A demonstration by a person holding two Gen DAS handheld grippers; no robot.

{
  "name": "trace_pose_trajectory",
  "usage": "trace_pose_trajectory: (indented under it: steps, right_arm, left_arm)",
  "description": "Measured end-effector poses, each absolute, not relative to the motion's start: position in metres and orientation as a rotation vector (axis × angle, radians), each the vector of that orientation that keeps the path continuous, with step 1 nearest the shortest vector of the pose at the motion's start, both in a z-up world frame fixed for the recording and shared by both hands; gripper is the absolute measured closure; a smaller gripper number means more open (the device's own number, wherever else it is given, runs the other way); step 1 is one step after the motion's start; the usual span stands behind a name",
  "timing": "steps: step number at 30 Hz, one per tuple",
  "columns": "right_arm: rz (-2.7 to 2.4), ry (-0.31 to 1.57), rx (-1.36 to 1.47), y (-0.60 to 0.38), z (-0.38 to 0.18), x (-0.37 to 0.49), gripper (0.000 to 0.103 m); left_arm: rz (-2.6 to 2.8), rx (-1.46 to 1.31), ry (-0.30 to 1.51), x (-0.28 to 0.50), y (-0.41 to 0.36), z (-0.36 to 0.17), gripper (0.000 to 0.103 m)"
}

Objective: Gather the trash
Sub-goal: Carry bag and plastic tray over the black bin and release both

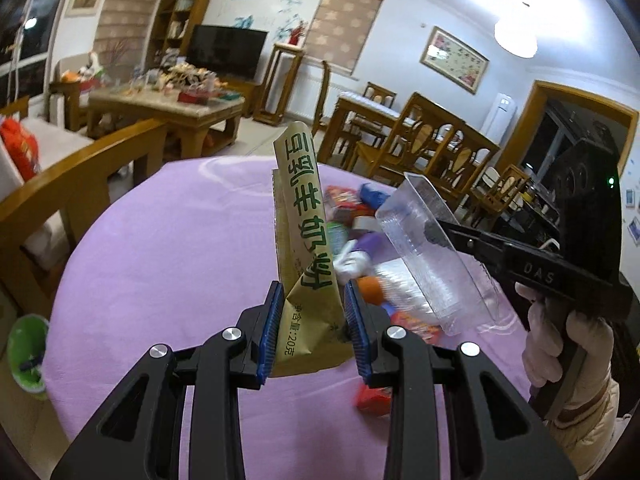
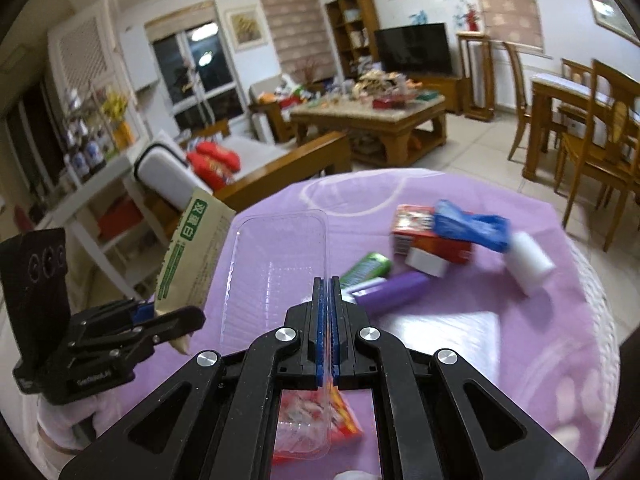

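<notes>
My left gripper point(image 1: 310, 312) is shut on a tan paper packet point(image 1: 306, 220) with green print and holds it upright above the purple tablecloth point(image 1: 168, 264). The packet point(image 2: 192, 256) and the left gripper point(image 2: 160, 316) also show in the right wrist view. My right gripper point(image 2: 327, 312) is shut on the rim of a clear plastic tray point(image 2: 276, 264), lifted above the cloth; the tray point(image 1: 432, 248) tilts in the left wrist view. More trash lies on the table: a red box point(image 2: 424, 232), a blue wrapper point(image 2: 472, 224), a purple tube point(image 2: 392, 292), a green tube point(image 2: 366, 266), a white roll point(image 2: 530, 262).
A red snack wrapper point(image 2: 340, 420) lies under the right gripper. A green bin point(image 1: 28, 352) stands on the floor left of the table. A wooden sofa point(image 1: 80, 168) is behind the table, with dining chairs point(image 1: 432, 148) at the right.
</notes>
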State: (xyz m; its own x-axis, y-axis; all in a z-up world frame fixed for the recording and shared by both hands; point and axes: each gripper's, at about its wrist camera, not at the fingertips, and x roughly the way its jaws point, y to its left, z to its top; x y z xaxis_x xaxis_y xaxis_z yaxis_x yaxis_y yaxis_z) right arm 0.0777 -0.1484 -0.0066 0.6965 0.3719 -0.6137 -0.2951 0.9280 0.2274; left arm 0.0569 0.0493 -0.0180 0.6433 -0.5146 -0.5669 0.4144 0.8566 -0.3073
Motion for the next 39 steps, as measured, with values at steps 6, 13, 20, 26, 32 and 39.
trace_pose_trajectory:
  steps: [6,13,20,26,32,39]
  right_arm:
    - [0.308,0.641,0.191,-0.213,0.001,0.041,0.1]
    - [0.207,0.56,0.278,-0.297,0.009,0.003,0.1]
    - [0.086,0.483,0.373,-0.383,0.012,-0.036,0.1]
    - [-0.034,0.428,0.466,-0.465,0.003,-0.066,0.1]
    - [-0.158,0.39,0.556,-0.544,-0.017,-0.094,0.1]
    - [-0.25,0.391,0.617,-0.601,-0.047,-0.116,0.1]
  left_arm:
    - [-0.595,-0.084,0.656,0.044,-0.002,-0.001,0.071]
    - [-0.693,-0.002,0.626,0.031,-0.07,0.012,0.071]
    - [-0.782,0.06,0.62,0.021,-0.133,0.013,0.071]
    - [-0.862,0.094,0.616,0.014,-0.191,0.014,0.071]
    - [-0.942,0.104,0.633,0.012,-0.243,0.008,0.071]
    - [-1.03,0.098,0.694,0.016,-0.298,-0.008,0.071]
